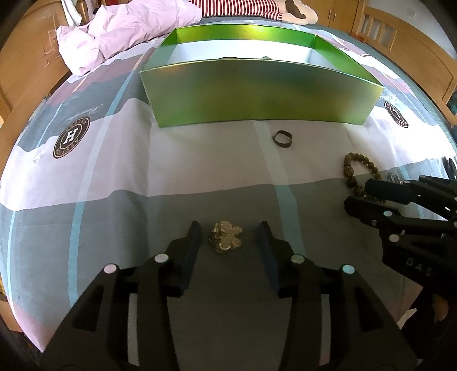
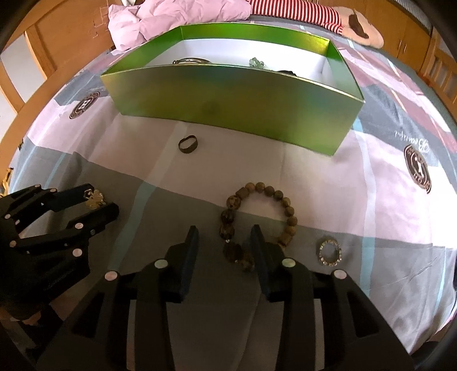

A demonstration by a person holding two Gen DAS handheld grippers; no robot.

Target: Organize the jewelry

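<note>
A gold clover piece (image 1: 227, 237) lies on the bedsheet between the fingers of my left gripper (image 1: 228, 231), which is open with gaps on both sides. The right wrist view shows this gripper (image 2: 101, 199) around the clover piece (image 2: 95, 198). My right gripper (image 2: 224, 231) is open astride the near-left part of a brown bead bracelet (image 2: 268, 189); the pads do not press it. In the left wrist view that gripper (image 1: 358, 194) sits at the bracelet (image 1: 351, 171). A dark ring (image 1: 282, 139) (image 2: 187, 144) lies before the green box (image 1: 257, 94) (image 2: 228, 102).
A rhinestone ring (image 2: 330, 251) lies right of the bracelet. Inside the box are a metal bangle (image 2: 190, 60), a pale green piece (image 2: 257, 62) and a dark item (image 2: 287, 72). A pink duvet (image 1: 120, 34) and a striped plush (image 2: 300, 11) lie behind the box, with wooden furniture around.
</note>
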